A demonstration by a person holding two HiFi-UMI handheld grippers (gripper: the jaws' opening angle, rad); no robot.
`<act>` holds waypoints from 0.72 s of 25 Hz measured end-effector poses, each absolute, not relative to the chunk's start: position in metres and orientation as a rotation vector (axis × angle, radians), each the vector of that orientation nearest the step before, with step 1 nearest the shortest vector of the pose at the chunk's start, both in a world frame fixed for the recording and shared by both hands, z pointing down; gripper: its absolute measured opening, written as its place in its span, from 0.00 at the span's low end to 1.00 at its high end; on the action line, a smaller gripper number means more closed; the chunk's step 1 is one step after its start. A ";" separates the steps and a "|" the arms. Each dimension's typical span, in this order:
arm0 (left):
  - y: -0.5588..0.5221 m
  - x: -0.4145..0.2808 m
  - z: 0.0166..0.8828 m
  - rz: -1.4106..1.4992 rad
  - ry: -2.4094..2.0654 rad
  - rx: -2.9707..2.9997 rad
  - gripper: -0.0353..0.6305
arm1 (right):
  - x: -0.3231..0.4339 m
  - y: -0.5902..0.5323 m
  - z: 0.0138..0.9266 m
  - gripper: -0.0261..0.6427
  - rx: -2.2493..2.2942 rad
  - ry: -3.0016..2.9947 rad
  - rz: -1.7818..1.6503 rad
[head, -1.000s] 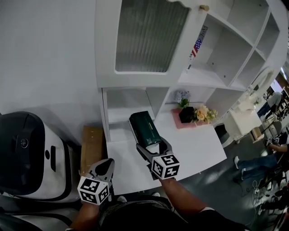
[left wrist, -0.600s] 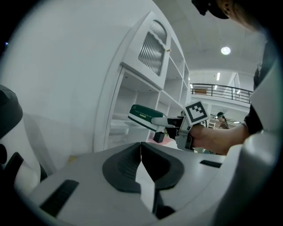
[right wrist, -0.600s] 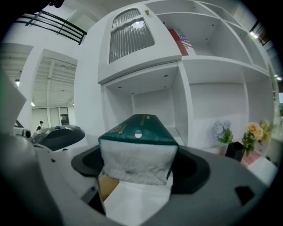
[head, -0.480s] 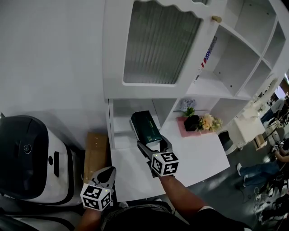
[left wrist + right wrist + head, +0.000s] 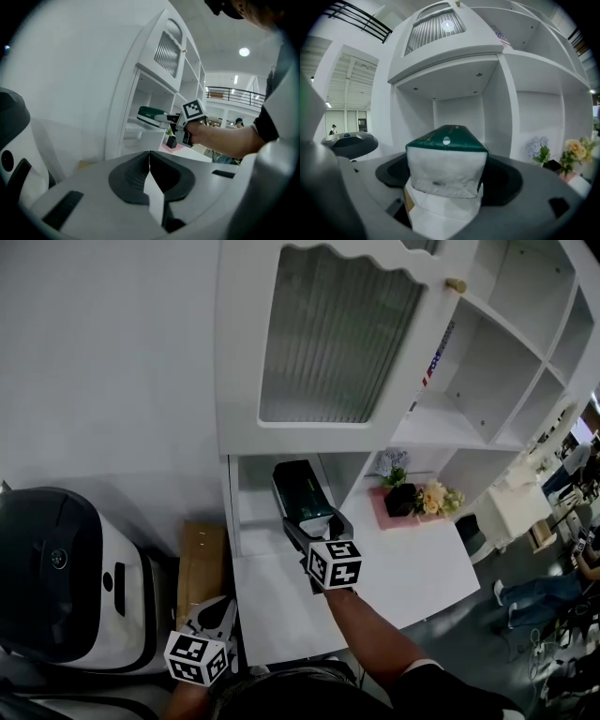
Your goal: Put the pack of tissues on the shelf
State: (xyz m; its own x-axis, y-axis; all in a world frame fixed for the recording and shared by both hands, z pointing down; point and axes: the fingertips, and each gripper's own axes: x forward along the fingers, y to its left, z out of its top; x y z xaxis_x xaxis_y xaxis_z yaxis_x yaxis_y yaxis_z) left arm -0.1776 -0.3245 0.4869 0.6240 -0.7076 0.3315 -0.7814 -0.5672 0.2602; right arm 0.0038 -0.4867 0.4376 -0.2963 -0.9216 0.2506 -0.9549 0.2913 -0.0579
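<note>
Gripping the dark green plastic-wrapped pack of tissues (image 5: 299, 489) by its white end in the right claw (image 5: 314, 520), with its far end inside the white shelf's (image 5: 247, 486) lowest opening, above the white counter (image 5: 281, 596). Print on the pack unreadable. Holding the left claw (image 5: 223, 608) low, jaws pressed together, empty.

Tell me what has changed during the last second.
The right gripper carried the dark green rectangular pack of tissues forward, towards the low opening of the white shelf unit. Its tongs stay shut on it; the left gripper stays low, shut, empty.
</note>
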 end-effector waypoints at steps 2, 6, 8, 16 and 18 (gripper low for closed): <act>-0.324 -0.180 0.488 0.271 -1.192 2.460 0.08 | 0.002 -0.494 0.436 0.70 1.755 -2.372 0.281; -0.323 -0.182 0.488 0.270 -1.195 2.459 0.08 | -0.002 -0.509 0.432 0.70 1.765 -2.359 0.261; -0.323 -0.182 0.487 0.269 -1.194 2.463 0.08 | -0.003 -0.517 0.431 0.70 1.770 -2.352 0.252; -0.320 -0.185 0.487 0.268 -1.199 2.456 0.08 | -0.008 -0.541 0.434 0.70 1.789 -2.313 0.253; -0.318 -0.186 0.488 0.266 -1.204 2.449 0.08 | -0.011 -0.547 0.436 0.70 1.791 -2.301 0.258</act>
State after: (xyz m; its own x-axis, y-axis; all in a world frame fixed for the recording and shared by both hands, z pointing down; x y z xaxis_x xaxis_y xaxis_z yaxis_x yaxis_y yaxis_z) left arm -0.1861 -0.3181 0.4885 0.6113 -0.7159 0.3373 -0.7914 -0.5506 0.2655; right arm -0.0105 -0.5471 0.4355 -0.2372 -0.9321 0.2737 -0.9696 0.2446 -0.0073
